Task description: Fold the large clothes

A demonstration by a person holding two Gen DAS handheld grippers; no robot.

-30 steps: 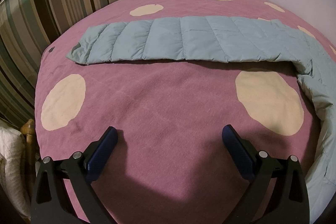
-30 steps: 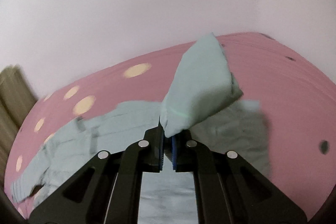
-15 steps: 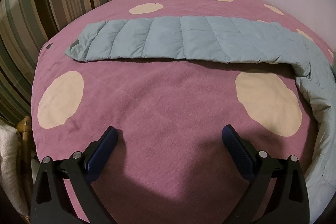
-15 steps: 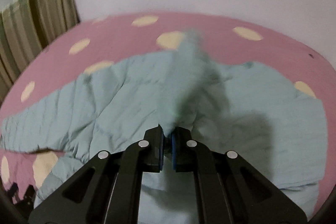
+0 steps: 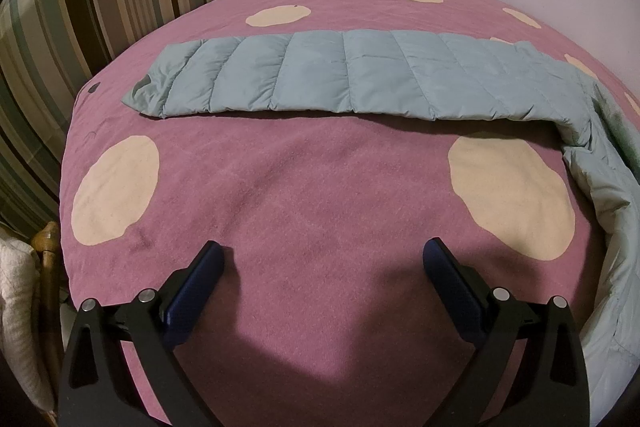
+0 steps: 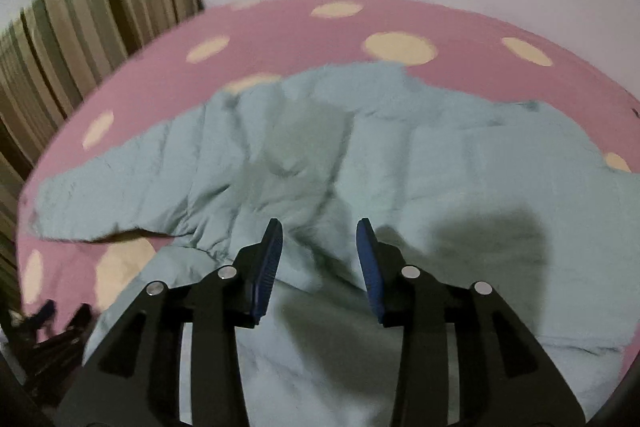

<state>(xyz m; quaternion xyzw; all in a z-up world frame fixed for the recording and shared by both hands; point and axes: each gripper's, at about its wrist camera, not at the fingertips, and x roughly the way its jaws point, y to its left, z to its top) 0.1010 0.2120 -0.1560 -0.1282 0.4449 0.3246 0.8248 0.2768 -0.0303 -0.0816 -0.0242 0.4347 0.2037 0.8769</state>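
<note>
Right tool [image 6: 319, 259] parted, hovering over jacket [image 6: 400, 155].

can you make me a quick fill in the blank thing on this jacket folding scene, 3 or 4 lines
1. The quilted jacket is pale ____.
2. The right gripper hovers over the jacket with its jaws ____.
3. The pink blanket is patterned with cream ____.
4. In the left wrist view, the sleeve lies stretched out ____ on the blanket.

Missing words: blue; open; dots; flat
</note>
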